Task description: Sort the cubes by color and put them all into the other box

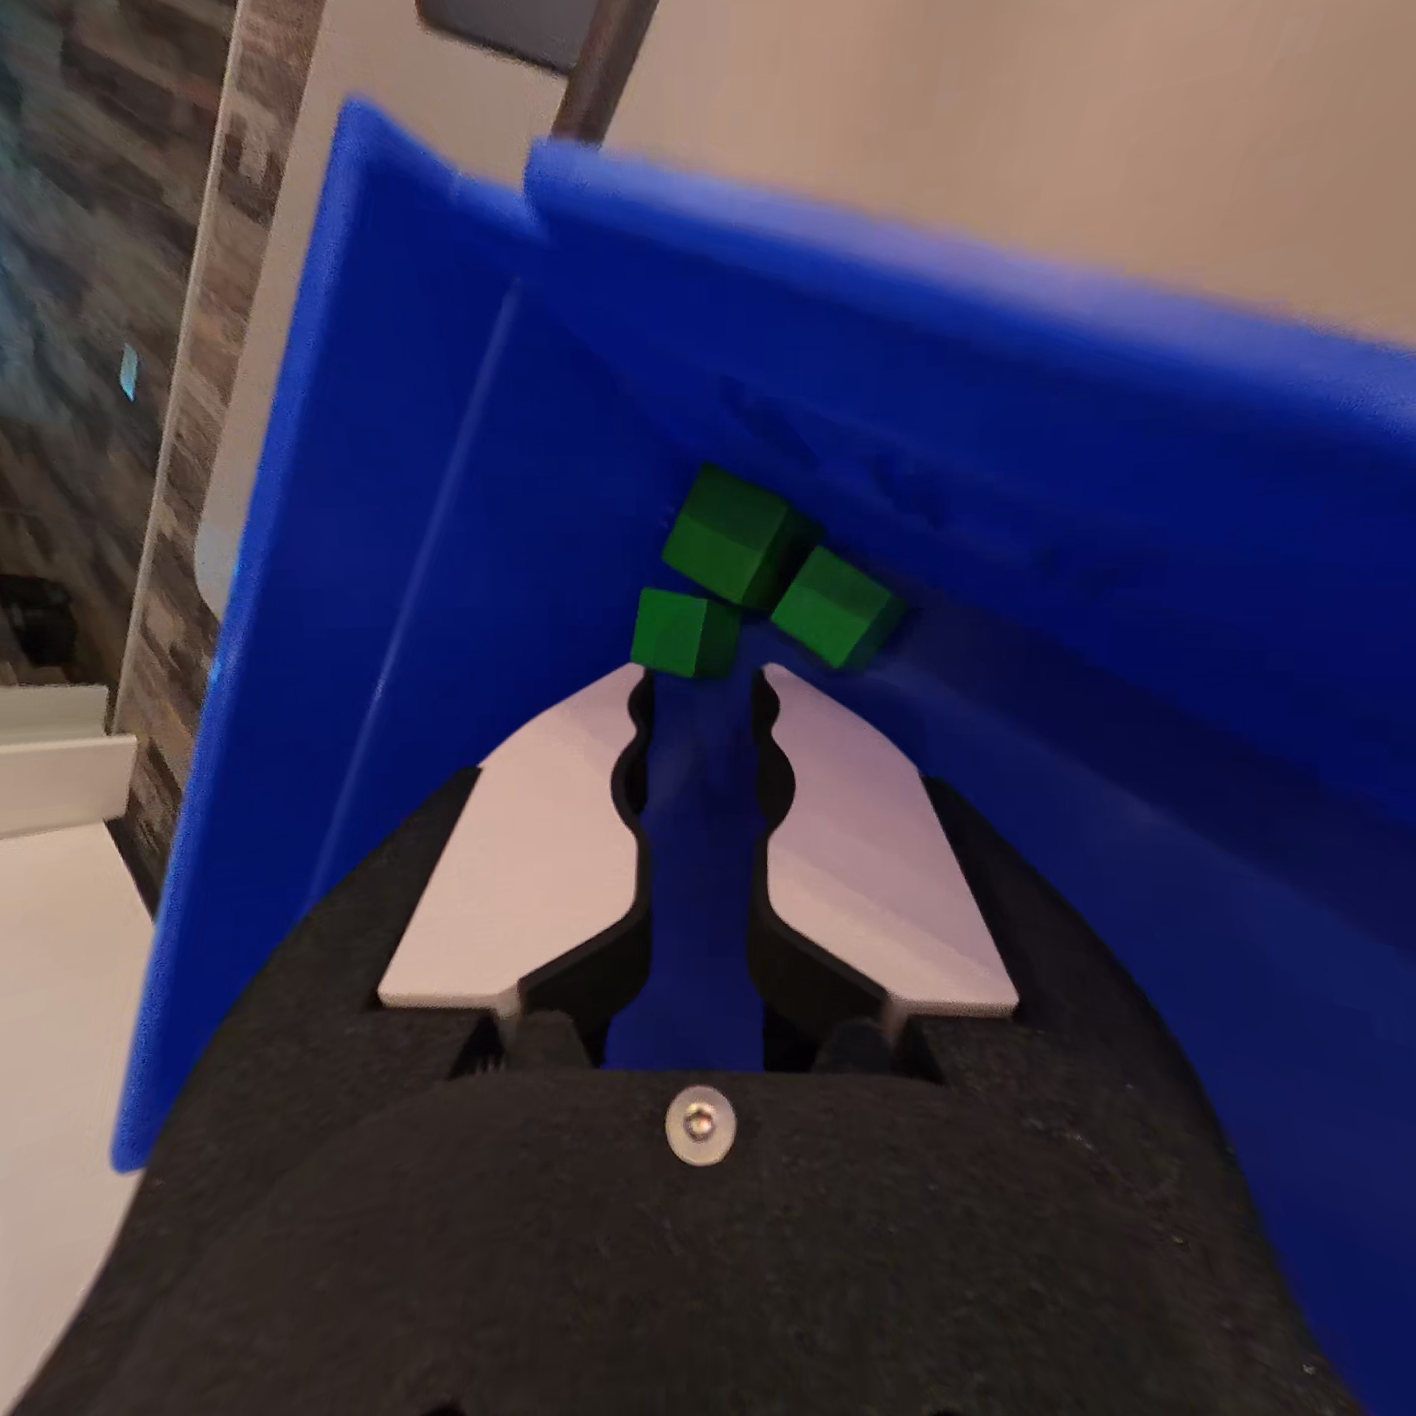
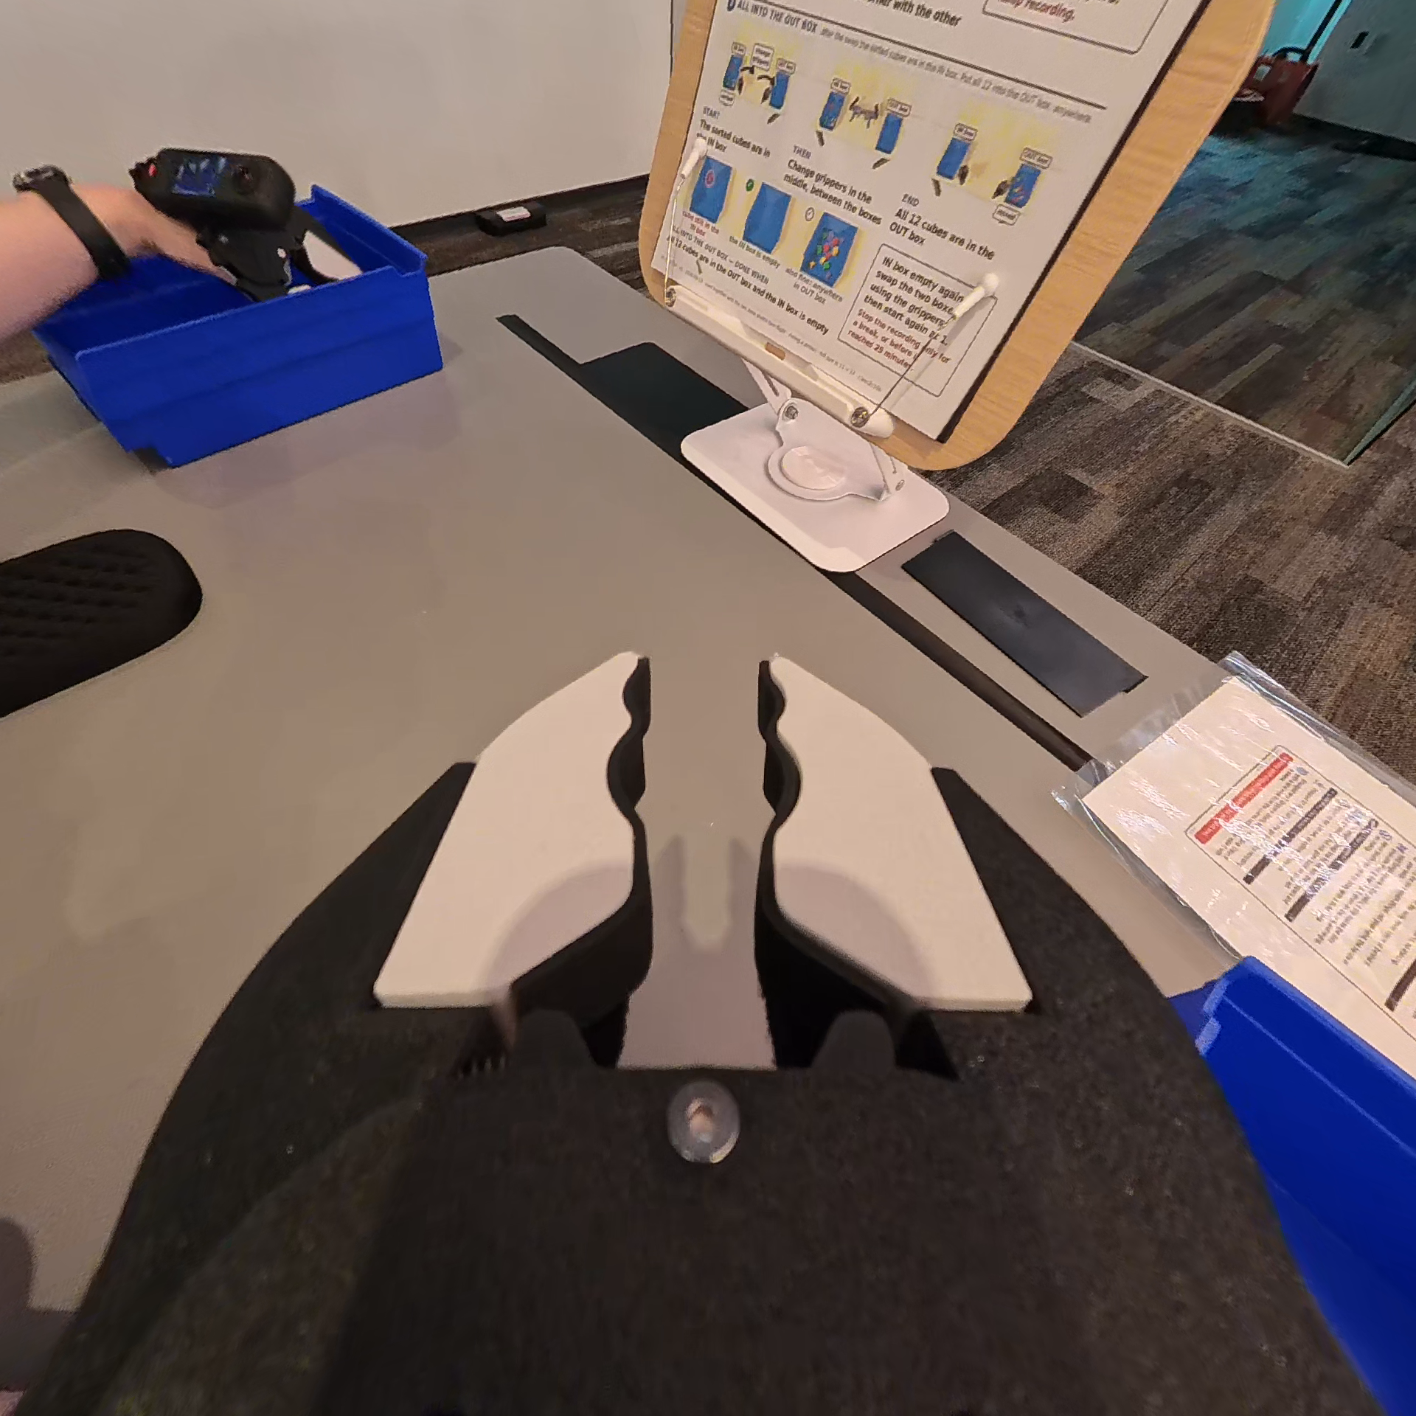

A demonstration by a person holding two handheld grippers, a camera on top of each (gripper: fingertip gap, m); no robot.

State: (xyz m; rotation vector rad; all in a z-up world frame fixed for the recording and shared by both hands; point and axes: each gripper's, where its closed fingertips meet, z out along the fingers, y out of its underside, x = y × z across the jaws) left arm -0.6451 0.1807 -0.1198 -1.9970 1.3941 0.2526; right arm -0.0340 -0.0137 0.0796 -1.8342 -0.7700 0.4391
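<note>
Left tool, its fingers parted and empty, reaches down into the blue box, where 3 green cubes cluster against a wall just ahead of its tips, probably lined up for a pick. Right tool hovers released over the bare bench, beside the other box.

Looks like an office or lab data-collection room. Grey desk with black cable-slot covers running toward 1 o'clock. Patterned grey-teal carpet tiles at 2 o'clock, plain white wall at 11 o'clock. Printed instruction sheet on a white tabletop stand at 1 o'clock, bagged leaflet at 3 o'clock.
</note>
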